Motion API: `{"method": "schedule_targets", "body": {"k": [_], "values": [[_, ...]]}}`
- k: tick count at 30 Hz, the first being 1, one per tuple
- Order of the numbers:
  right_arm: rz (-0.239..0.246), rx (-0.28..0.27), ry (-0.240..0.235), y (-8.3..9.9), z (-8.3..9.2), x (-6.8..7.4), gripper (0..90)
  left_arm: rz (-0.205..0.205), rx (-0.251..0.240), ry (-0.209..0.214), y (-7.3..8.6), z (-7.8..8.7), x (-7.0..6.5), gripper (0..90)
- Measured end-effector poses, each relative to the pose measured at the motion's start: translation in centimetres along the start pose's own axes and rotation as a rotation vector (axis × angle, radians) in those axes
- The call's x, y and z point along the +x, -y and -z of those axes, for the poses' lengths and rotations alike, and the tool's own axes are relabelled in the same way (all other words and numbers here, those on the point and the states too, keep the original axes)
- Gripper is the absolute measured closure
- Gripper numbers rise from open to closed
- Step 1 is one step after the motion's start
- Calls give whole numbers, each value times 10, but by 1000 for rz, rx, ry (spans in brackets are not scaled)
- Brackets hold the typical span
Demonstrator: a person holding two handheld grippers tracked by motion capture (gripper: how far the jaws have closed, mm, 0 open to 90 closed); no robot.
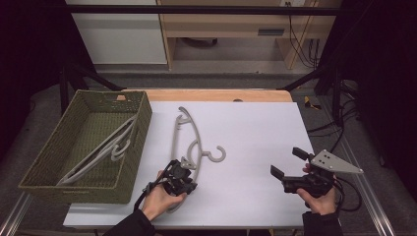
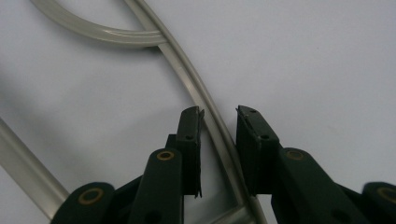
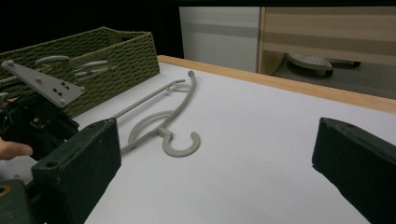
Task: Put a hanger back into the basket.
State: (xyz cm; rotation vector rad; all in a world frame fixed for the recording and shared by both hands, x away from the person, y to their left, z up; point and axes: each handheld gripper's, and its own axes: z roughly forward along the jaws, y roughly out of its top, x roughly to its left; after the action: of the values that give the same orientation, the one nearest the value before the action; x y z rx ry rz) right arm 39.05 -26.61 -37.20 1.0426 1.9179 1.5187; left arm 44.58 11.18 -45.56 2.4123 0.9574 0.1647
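Note:
A grey plastic hanger (image 1: 176, 135) lies flat on the white tabletop (image 1: 251, 128), its hook (image 1: 217, 154) pointing right. My left gripper (image 1: 185, 168) sits low over the hanger's near end. In the left gripper view the hanger's arm (image 2: 187, 79) runs between the jaws of my left gripper (image 2: 219, 113); a strip of table shows between the left pad (image 2: 192, 135) and the arm, so the jaws stand open around it. My right gripper (image 1: 288, 162) hovers at the right side, open wide with nothing between its jaws (image 3: 215, 140). In the right gripper view the hanger (image 3: 180, 144) lies ahead.
A green woven basket (image 1: 29, 177) stands at the left edge with more grey hangers (image 1: 105, 147) inside; its wall (image 3: 116, 51) shows in the right gripper view, beside the left gripper (image 3: 37, 126). A wooden strip (image 1: 221, 95) borders the table's far edge.

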Motion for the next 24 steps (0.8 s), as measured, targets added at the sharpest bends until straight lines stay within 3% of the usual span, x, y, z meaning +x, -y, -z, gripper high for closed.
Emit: {"method": "schedule_targets", "body": {"k": [12, 18, 24], "values": [[-2, -4, -3, 0, 1, 0, 16, -28, 14, 10, 4, 4, -3, 744], [-6, -6, -3, 0, 1, 0, 16, -48, -12, 33, 10, 6, -4, 748], [-4, -7, 0, 0, 1, 0, 16, -55, -4, 12, 12, 2, -8, 656]]}}
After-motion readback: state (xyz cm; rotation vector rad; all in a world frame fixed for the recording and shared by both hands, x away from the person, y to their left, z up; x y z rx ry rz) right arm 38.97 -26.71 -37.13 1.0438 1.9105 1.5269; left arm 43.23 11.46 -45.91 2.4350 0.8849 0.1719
